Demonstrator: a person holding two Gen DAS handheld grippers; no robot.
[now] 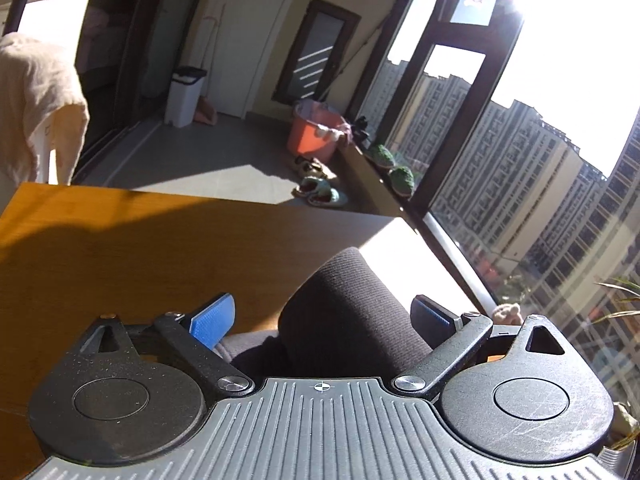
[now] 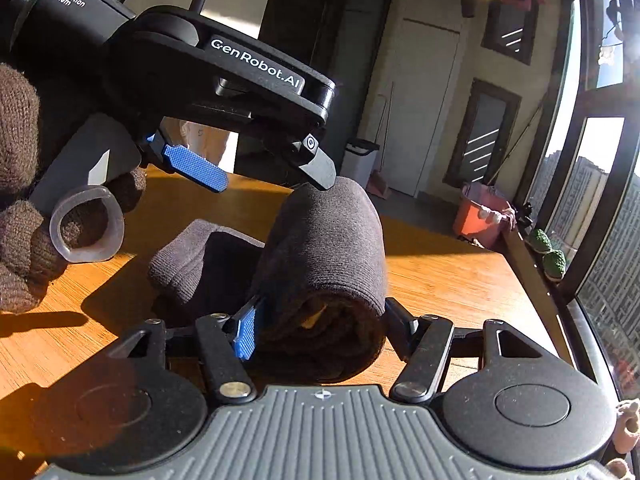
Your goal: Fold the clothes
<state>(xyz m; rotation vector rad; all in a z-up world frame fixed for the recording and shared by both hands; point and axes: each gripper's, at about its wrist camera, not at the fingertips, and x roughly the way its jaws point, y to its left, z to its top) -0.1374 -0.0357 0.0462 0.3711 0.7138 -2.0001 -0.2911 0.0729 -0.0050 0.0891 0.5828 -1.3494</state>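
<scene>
A dark knit garment (image 2: 328,248), rolled into a thick bundle, lies on the wooden table (image 2: 440,280). A loose folded part (image 2: 188,260) sticks out to its left. My right gripper (image 2: 322,330) is shut on the near end of the roll, one finger on each side. My left gripper (image 2: 260,170) hangs open over the far end, its black fingertip (image 2: 320,168) touching the top of the roll. In the left wrist view the roll (image 1: 352,312) rises between the open left gripper's (image 1: 322,318) blue pads (image 1: 212,320). A gloved hand (image 2: 16,200) holds the left gripper.
The table's far edge (image 1: 200,200) drops to a balcony floor with an orange bucket (image 1: 312,132), a white bin (image 1: 184,96) and slippers (image 1: 320,192). Large windows (image 1: 520,200) with small plants (image 1: 400,176) run along the right. A pale cloth (image 1: 36,104) hangs at left.
</scene>
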